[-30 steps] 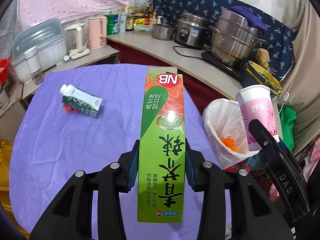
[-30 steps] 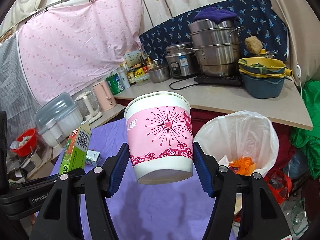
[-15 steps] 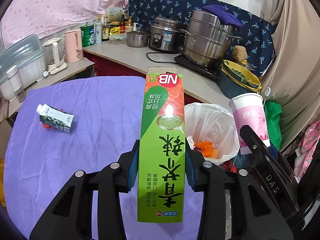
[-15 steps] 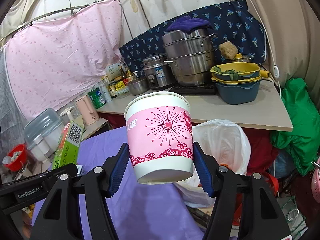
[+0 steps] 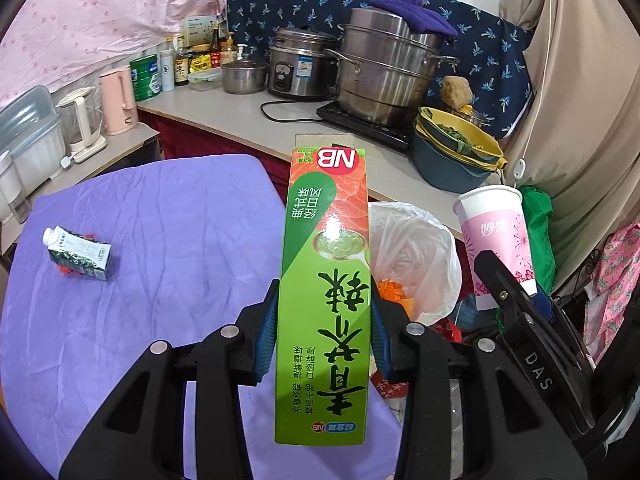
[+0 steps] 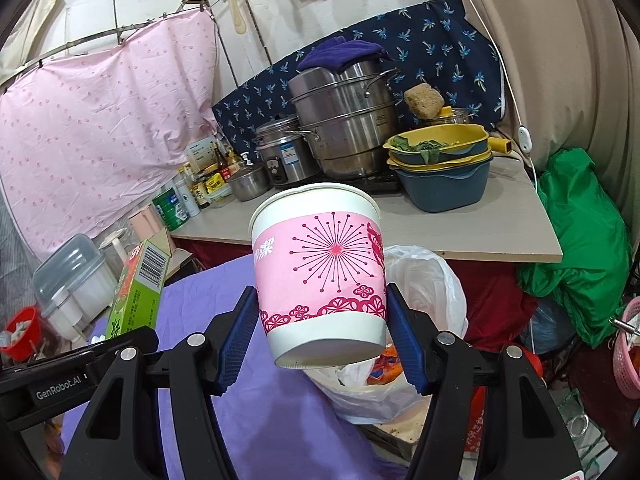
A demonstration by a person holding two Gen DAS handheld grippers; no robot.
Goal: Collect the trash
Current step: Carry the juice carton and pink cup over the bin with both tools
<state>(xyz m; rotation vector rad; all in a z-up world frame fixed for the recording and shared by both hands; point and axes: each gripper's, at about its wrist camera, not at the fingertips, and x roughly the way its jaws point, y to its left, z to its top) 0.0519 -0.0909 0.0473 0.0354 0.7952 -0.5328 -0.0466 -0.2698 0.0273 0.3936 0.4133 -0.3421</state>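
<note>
My left gripper [image 5: 322, 328] is shut on a tall green carton [image 5: 326, 280], held over the right edge of the purple-clothed table [image 5: 160, 280]. My right gripper [image 6: 322, 330] is shut on a pink and white paper cup [image 6: 320, 280], held upright above the near rim of a white trash bag [image 6: 432, 280]. The cup [image 5: 496, 236] and the bag [image 5: 416, 248], with orange scraps inside, also show in the left wrist view, to the right of the carton. A small milk carton [image 5: 78, 254] lies on its side at the table's left.
A counter [image 5: 280, 136] behind the table carries steel pots [image 5: 384, 76], a rice cooker, stacked bowls [image 5: 456, 156], bottles and kettles. A green bag [image 6: 576, 248] and a pink basket [image 6: 626, 352] sit right of the trash bag.
Both grippers have moved right, toward the trash bag, each with its item in it. The bag now lies closer below the cup and beside the green carton.
</note>
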